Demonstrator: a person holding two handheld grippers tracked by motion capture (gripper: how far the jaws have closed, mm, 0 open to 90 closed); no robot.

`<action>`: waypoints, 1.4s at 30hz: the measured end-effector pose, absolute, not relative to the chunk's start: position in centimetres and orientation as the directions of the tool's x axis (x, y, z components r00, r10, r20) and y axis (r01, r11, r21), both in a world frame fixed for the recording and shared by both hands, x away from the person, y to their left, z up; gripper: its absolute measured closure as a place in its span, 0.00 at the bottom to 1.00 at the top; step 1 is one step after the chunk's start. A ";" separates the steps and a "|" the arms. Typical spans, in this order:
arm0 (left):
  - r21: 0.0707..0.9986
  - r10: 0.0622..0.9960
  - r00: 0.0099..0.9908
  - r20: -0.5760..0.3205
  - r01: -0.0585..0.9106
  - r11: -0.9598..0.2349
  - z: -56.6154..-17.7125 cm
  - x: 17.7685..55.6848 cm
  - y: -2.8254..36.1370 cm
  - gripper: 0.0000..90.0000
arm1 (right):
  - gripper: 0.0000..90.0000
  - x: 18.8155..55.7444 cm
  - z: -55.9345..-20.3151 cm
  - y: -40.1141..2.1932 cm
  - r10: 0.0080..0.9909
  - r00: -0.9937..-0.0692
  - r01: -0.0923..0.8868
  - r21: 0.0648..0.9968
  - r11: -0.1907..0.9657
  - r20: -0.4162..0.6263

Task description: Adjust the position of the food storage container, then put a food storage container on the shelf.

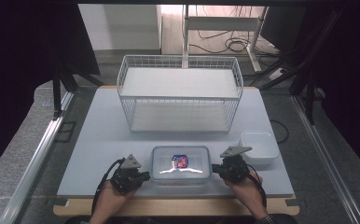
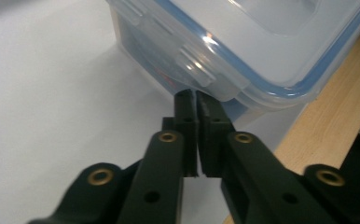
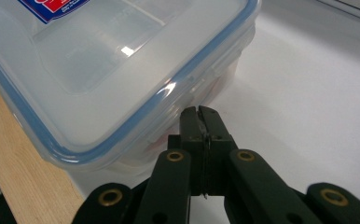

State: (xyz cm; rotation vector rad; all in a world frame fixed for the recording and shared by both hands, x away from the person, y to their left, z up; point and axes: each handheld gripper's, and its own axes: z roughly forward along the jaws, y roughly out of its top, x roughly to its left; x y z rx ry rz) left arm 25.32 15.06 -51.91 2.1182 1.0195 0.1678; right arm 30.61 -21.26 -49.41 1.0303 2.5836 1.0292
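Note:
A clear lidded container with a blue seal and a red-and-blue label lies at the front middle of the table. My left gripper is at its left end, shut. In the left gripper view the left gripper touches the container just under a side latch flap. My right gripper is at the container's right end, also shut. In the right gripper view the right gripper sits against the side wall below the rim of the lid. Nothing shows between either pair of jaws.
A white wire rack with two shelves stands behind the container, mid-table. A small white open tub sits right of the container, close to my right gripper. The grey table top ends at a wooden front edge.

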 end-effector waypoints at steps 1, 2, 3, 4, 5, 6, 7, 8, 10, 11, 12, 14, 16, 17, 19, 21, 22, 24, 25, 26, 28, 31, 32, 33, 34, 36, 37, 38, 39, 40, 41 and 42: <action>0.691 0.718 0.669 -0.194 0.613 -0.384 -51.9 25.4 15.3 0.94 | 0.97 30.6 -49.4 -21.3 0.657 -0.749 0.537 0.661 0.525 0.086; 0.692 0.724 0.664 -0.186 0.611 -0.383 -51.9 25.4 15.5 0.92 | 0.95 30.7 -49.4 -21.4 0.655 -0.751 0.535 0.661 0.527 0.086; 0.696 0.727 0.663 -0.178 0.607 -0.384 -51.9 25.3 15.7 0.90 | 0.93 30.7 -49.3 -21.6 0.653 -0.753 0.533 0.661 0.528 0.086; 0.700 0.728 0.662 -0.177 0.605 -0.380 -51.9 25.3 16.0 0.86 | 0.90 30.6 -49.2 -21.7 0.653 -0.753 0.534 0.661 0.527 0.088; 0.702 0.729 0.660 -0.183 0.607 -0.373 -51.9 25.3 16.3 0.78 | 0.88 30.5 -49.2 -21.8 0.652 -0.753 0.530 0.664 0.527 0.084; 0.702 0.727 0.662 -0.183 0.606 -0.374 -52.0 25.3 16.5 0.69 | 0.84 30.5 -49.1 -22.0 0.651 -0.755 0.528 0.664 0.529 0.081; 0.701 0.726 0.665 -0.178 0.603 -0.381 -52.0 25.2 16.7 0.61 | 0.80 30.4 -49.0 -22.1 0.653 -0.753 0.530 0.662 0.530 0.080; 0.700 0.725 0.668 -0.167 0.598 -0.390 -52.1 25.2 16.9 0.54 | 0.75 30.4 -49.0 -22.3 0.651 -0.755 0.528 0.660 0.534 0.078; 0.697 0.728 0.668 -0.155 0.596 -0.398 -52.2 25.0 17.2 0.44 | 0.68 30.2 -48.9 -22.5 0.646 -0.760 0.523 0.654 0.546 0.069; 0.695 0.734 0.661 -0.158 0.603 -0.393 -52.3 24.9 17.5 0.40 | 0.65 30.1 -48.8 -22.6 0.645 -0.762 0.518 0.656 0.549 0.061; 0.695 0.736 0.656 -0.165 0.607 -0.386 -52.3 24.9 17.7 0.37 | 0.62 30.1 -48.7 -22.7 0.646 -0.761 0.512 0.659 0.551 0.051; 0.705 0.740 0.651 -0.169 0.605 -0.372 -52.4 24.8 18.0 0.28 | 0.54 30.0 -48.4 -22.9 0.645 -0.763 0.500 0.666 0.553 0.037; 0.721 0.748 0.638 -0.186 0.605 -0.337 -52.3 24.8 18.6 0.18 | 0.46 30.1 -48.2 -23.2 0.642 -0.766 0.493 0.677 0.546 0.041; 0.728 0.749 0.637 -0.183 0.600 -0.333 -52.3 24.9 18.7 0.17 | 0.42 30.1 -48.1 -23.4 0.642 -0.765 0.493 0.683 0.539 0.046; 0.744 0.747 0.639 -0.184 0.587 -0.319 -52.4 24.9 18.8 0.13 | 0.34 30.0 -47.9 -23.6 0.641 -0.766 0.484 0.697 0.529 0.045; 0.757 0.744 0.642 -0.187 0.577 -0.307 -52.5 25.0 18.9 0.12 | 0.28 30.1 -47.8 -23.9 0.645 -0.763 0.478 0.712 0.514 0.048; 0.766 0.741 0.647 -0.181 0.565 -0.306 -52.5 25.0 19.0 0.12 | 0.25 30.1 -47.8 -24.0 0.646 -0.762 0.476 0.721 0.503 0.053; 0.779 0.735 0.653 -0.181 0.551 -0.298 -52.5 25.1 19.3 0.12 | 0.20 30.2 -47.8 -24.3 0.651 -0.755 0.483 0.739 0.469 0.080; 0.779 0.735 0.653 -0.181 0.551 -0.298 -52.5 25.1 19.3 0.12 | 0.20 30.2 -47.8 -24.3 0.651 -0.755 0.483 0.739 0.469 0.080; 0.786 0.736 0.649 -0.193 0.551 -0.281 -52.5 25.3 19.5 0.12 | 0.16 30.2 -47.7 -24.4 0.652 -0.750 0.491 0.752 0.440 0.108; 0.781 0.741 0.635 -0.217 0.569 -0.259 -52.4 25.4 19.7 0.12 | 0.12 30.3 -47.7 -24.2 0.651 -0.750 0.490 0.760 0.428 0.118; 0.765 0.746 0.624 -0.233 0.591 -0.256 -52.2 25.6 19.8 0.14 | 0.10 30.2 -47.7 -23.9 0.639 -0.760 0.481 0.765 0.427 0.122; 0.761 0.746 0.622 -0.239 0.597 -0.254 -52.1 25.6 19.7 0.15 | 0.09 30.2 -47.8 -23.7 0.634 -0.764 0.478 0.766 0.430 0.121; 0.757 0.746 0.620 -0.243 0.602 -0.253 -52.0 25.6 19.6 0.15 | 0.08 30.2 -47.9 -23.5 0.627 -0.770 0.470 0.770 0.431 0.118; 0.754 0.747 0.618 -0.245 0.606 -0.254 -51.9 25.7 19.5 0.15 | 0.07 30.2 -47.9 -23.3 0.626 -0.771 0.471 0.770 0.431 0.120; 0.755 0.748 0.618 -0.241 0.604 -0.255 -51.7 25.7 19.4 0.15 | 0.07 30.2 -47.9 -23.2 0.623 -0.773 0.466 0.771 0.434 0.116; 0.761 0.741 0.625 -0.246 0.598 -0.252 -51.3 25.8 19.1 0.14 | 0.07 30.3 -47.9 -22.8 0.619 -0.776 0.466 0.771 0.433 0.121; 0.761 0.741 0.625 -0.246 0.598 -0.252 -51.3 25.8 19.1 0.14 | 0.07 30.3 -47.9 -22.7 0.619 -0.776 0.466 0.771 0.435 0.120; 0.766 0.733 0.633 -0.251 0.592 -0.249 -50.9 26.0 18.8 0.14 | 0.07 30.3 -47.9 -22.5 0.618 -0.778 0.462 0.772 0.437 0.115; 0.766 0.723 0.641 -0.257 0.591 -0.251 -50.7 26.1 18.6 0.13 | 0.06 30.3 -47.9 -22.3 0.617 -0.779 0.460 0.770 0.442 0.111; 0.765 0.717 0.647 -0.261 0.591 -0.255 -50.5 26.2 18.4 0.12 | 0.05 30.3 -47.9 -22.1 0.615 -0.781 0.457 0.770 0.444 0.109; 0.763 0.715 0.650 -0.259 0.591 -0.261 -50.3 26.3 18.1 0.11 | 0.05 30.4 -47.9 -22.0 0.615 -0.781 0.457 0.772 0.442 0.110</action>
